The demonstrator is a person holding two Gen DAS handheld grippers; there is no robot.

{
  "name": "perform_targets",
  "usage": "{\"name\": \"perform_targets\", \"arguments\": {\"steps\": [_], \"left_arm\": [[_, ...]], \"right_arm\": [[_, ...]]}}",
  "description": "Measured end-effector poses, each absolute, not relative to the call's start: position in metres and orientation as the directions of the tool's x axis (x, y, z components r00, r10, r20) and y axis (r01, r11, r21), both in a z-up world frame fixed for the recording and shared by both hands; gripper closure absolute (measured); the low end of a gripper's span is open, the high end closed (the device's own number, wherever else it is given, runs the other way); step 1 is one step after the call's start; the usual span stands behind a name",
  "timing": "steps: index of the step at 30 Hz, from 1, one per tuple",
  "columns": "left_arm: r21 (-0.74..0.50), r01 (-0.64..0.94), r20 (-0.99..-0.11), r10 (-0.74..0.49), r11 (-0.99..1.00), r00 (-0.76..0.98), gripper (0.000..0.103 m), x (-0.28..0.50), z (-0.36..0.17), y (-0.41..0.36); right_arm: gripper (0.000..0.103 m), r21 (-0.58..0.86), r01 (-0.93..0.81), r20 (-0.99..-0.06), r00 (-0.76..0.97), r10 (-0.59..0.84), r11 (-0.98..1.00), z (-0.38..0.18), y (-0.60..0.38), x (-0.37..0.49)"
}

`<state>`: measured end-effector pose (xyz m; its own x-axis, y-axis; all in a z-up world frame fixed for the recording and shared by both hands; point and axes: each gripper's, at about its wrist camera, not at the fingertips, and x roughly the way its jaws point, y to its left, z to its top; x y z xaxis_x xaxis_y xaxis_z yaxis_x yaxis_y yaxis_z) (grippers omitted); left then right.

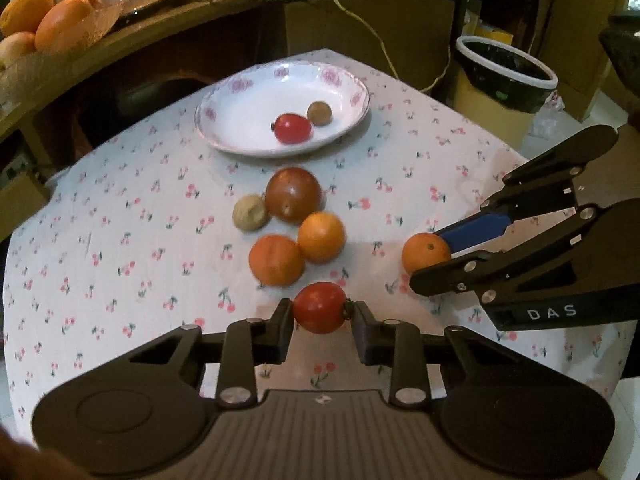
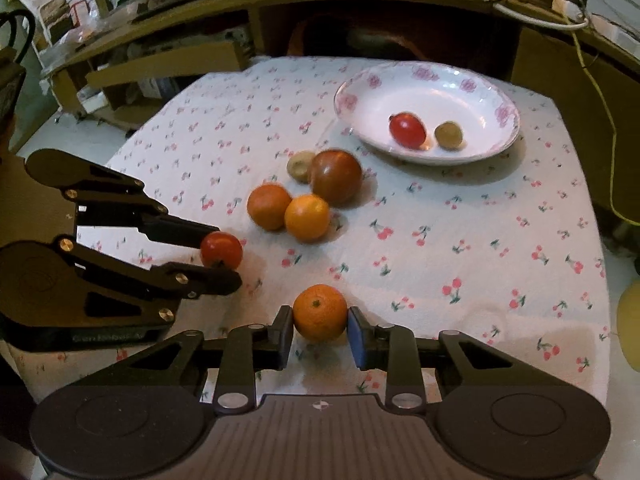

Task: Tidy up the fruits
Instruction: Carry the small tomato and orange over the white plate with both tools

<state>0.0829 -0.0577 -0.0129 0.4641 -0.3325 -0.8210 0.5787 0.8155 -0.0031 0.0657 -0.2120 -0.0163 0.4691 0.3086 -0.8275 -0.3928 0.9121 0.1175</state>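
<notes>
My left gripper [image 1: 320,316] is shut on a small red tomato [image 1: 319,307] at the near side of the table; it also shows in the right wrist view [image 2: 221,250]. My right gripper [image 2: 320,326] is shut on a small orange [image 2: 320,312], seen from the left wrist too [image 1: 425,252]. A white floral plate [image 1: 240,92] at the far side holds a red tomato [image 1: 293,128] and a brown round fruit [image 1: 319,113]. Between plate and grippers lie a dark red tomato [image 1: 293,194], a pale brown fruit [image 1: 249,213] and two oranges [image 1: 276,259] [image 1: 321,237].
The table wears a white cherry-print cloth [image 1: 140,240]. A bin with a black liner [image 1: 506,74] stands beyond the table's right edge. A wooden shelf [image 1: 120,40] with large oranges [image 1: 60,24] and cables runs behind the table.
</notes>
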Motion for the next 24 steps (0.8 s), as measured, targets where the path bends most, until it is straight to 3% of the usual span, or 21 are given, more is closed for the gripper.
{"name": "perform_targets", "arguments": {"steps": [24], "left_arm": [[-0.005, 0.518, -0.777, -0.33, 0.856, 0.537, 0.066, 0.135, 0.009, -0.081]], "right_arm": [[0.072, 0.138, -0.305, -0.767, 0.568, 0.297, 0.942, 0.011, -0.231, 0.113]]}}
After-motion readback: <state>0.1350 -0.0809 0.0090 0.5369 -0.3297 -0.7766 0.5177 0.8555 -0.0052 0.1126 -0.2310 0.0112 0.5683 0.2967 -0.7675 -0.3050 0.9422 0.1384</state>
